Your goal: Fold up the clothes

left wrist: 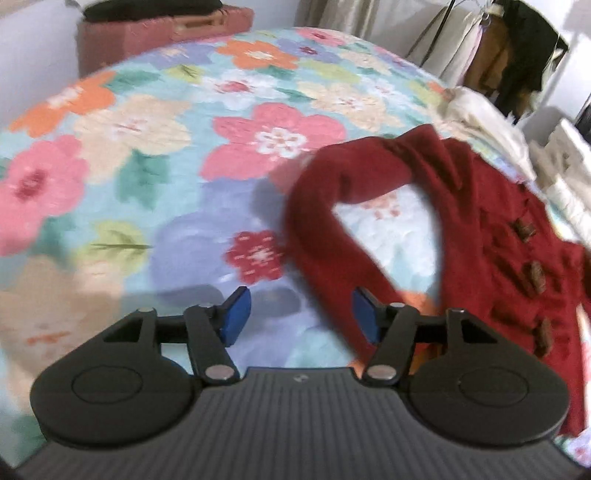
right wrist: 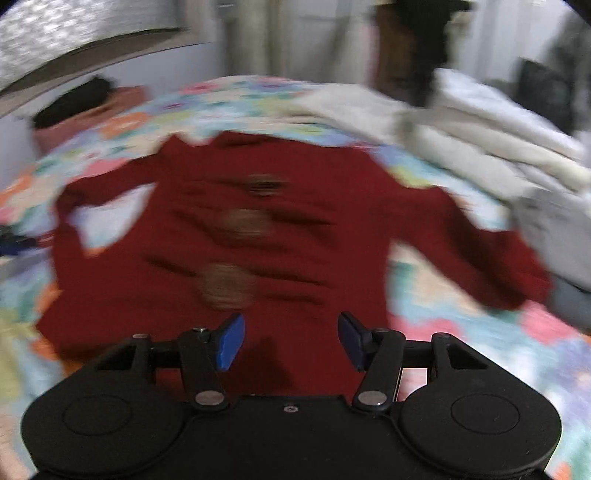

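A red knit cardigan (right wrist: pixel 277 236) with brown toggle buttons lies spread on a floral bedspread (left wrist: pixel 147 147), sleeves out to both sides. In the left wrist view the cardigan (left wrist: pixel 491 229) is at the right, its bent sleeve (left wrist: pixel 325 229) reaching toward my left gripper (left wrist: pixel 301 317), which is open and empty, its right finger beside the sleeve end. My right gripper (right wrist: pixel 291 339) is open and empty just above the cardigan's near hem. The right wrist view is blurred.
Cream and white folded bedding (right wrist: pixel 480 129) is piled at the bed's far right, also in the left wrist view (left wrist: pixel 491 125). A pink box (left wrist: pixel 159 33) with a dark item on top stands beyond the bed. Hanging clothes (left wrist: pixel 517 62) are at the back right.
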`<control>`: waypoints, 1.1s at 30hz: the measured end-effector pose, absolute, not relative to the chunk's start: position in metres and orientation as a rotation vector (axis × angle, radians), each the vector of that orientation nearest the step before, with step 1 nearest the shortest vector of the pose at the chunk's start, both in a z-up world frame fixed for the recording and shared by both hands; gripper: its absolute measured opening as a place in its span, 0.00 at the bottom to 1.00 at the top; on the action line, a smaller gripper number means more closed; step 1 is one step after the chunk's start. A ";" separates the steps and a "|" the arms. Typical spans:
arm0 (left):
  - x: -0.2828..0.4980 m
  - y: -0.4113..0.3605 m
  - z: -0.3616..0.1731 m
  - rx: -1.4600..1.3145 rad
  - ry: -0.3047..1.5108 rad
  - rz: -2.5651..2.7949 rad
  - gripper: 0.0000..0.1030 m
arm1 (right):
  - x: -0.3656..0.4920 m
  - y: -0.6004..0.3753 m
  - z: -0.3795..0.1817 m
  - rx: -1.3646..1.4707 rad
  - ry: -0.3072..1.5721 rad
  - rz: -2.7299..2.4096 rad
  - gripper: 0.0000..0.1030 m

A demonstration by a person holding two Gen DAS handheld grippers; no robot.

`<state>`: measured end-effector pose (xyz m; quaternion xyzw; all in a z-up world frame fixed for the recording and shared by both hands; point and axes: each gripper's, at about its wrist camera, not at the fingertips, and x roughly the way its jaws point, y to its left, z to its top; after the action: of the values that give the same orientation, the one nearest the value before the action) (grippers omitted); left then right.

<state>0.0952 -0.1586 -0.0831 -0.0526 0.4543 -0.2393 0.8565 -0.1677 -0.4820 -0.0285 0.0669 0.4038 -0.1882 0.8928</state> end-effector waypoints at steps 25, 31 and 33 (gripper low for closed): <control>0.123 -0.121 -0.059 0.130 0.583 -0.167 0.14 | 0.047 -0.424 -0.050 0.050 0.904 -0.006 0.60; 0.099 -0.082 -0.038 0.063 0.488 0.000 0.14 | 0.048 -0.407 -0.046 0.079 0.882 0.015 0.61; 0.107 -0.075 -0.049 0.038 0.594 0.010 0.14 | 0.050 -0.400 -0.050 0.051 0.904 0.023 0.61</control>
<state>0.1068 -0.0745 -0.0493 0.0186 0.2928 0.0048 0.9560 0.0499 -0.3997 -0.0500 0.0248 0.4367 0.0113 0.8992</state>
